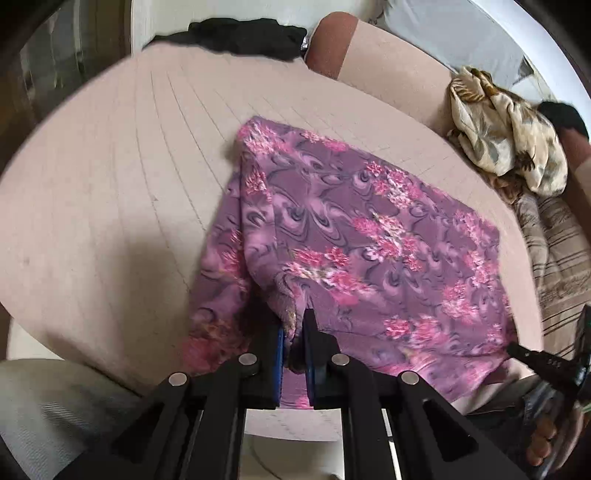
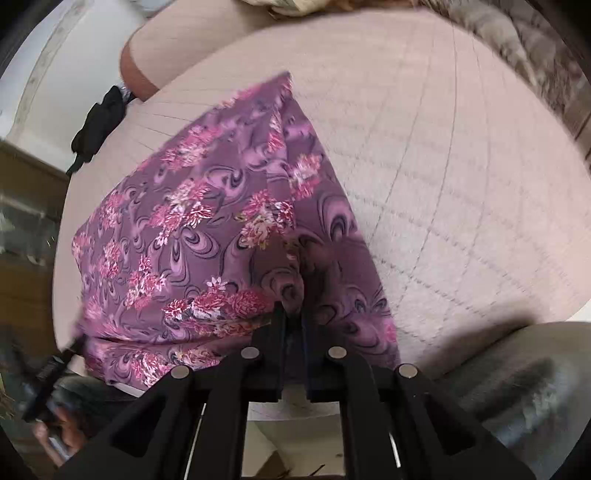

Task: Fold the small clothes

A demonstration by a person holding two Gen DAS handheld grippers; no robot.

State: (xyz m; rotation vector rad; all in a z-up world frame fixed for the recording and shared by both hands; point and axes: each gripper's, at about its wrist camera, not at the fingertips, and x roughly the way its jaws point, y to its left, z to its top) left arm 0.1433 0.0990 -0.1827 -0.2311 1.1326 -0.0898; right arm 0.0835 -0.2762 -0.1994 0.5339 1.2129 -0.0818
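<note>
Pink quilted table [image 1: 110, 206] carries the purple floral garment [image 1: 369, 236], near edge draped over the rim. Your left gripper [image 1: 293, 332] is clamped on a bunched near corner; your right gripper [image 2: 293, 325] likewise pinches cloth. Expect thin, limp, light fabric: hold hems or corners, keeping tension even.

Pale pink quilted surface [image 1: 110, 206] with a stitched grid, rounded at the edges, probably a padded tabletop cover or cushion. Bears a purple floral garment [image 1: 369, 236], spread flat across the right half in the left wrist view, near edge hanging over the front rim. Bears a black garment [image 1: 243, 35], bunched at the far rim. Well apart from each other, bare quilting between.
</note>
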